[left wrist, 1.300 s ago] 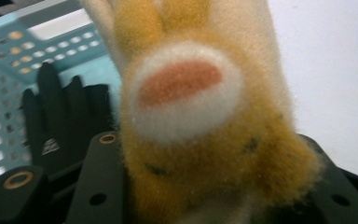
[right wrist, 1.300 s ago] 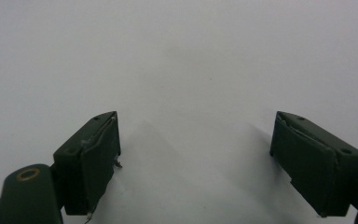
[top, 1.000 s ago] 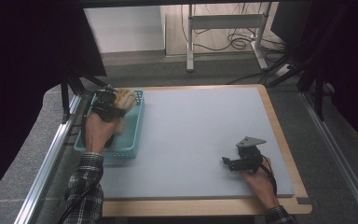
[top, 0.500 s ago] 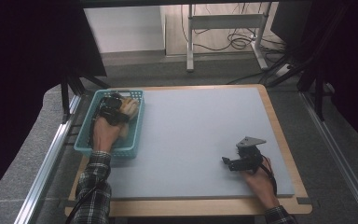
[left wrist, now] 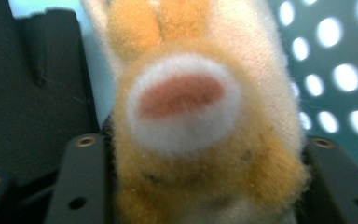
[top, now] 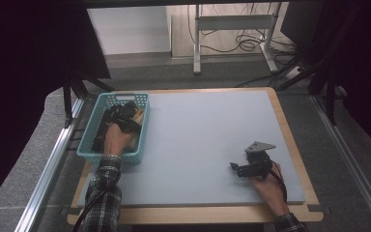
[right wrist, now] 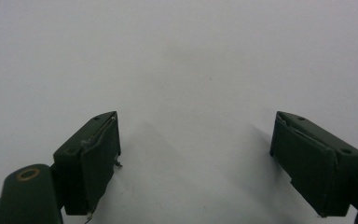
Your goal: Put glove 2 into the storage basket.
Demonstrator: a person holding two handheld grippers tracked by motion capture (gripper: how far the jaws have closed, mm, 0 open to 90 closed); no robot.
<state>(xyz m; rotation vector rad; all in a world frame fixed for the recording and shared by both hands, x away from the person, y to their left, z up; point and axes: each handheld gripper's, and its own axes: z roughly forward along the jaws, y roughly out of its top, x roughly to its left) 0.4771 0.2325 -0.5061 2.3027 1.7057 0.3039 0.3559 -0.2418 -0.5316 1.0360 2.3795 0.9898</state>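
Note:
A teal plastic basket (top: 88, 141) sits at the table's left edge. My left gripper (top: 124, 117) is down inside it, and an orange and cream plush toy (top: 138, 113) lies between its jaws. In the left gripper view the plush toy (left wrist: 186, 107) bulges unsqueezed between the two black jaws of the left gripper (left wrist: 205, 141), which have just been opening. Beside the toy in the basket lies a black glove (left wrist: 28, 93). My right gripper (top: 235, 169) rests low over the grey mat (top: 198, 130) at the front right, jaws wide apart; the right gripper (right wrist: 205, 158) holds nothing.
The grey mat lies on a wooden board (top: 290, 140) with a raised rim. Metal rails (top: 53, 164) run along both sides of the table. A white stand's legs (top: 198, 43) and floor cables lie beyond the far edge.
My left hand has sunk from above the basket down into it, carrying the plush toy. The right hand and gripper have stayed where they were.

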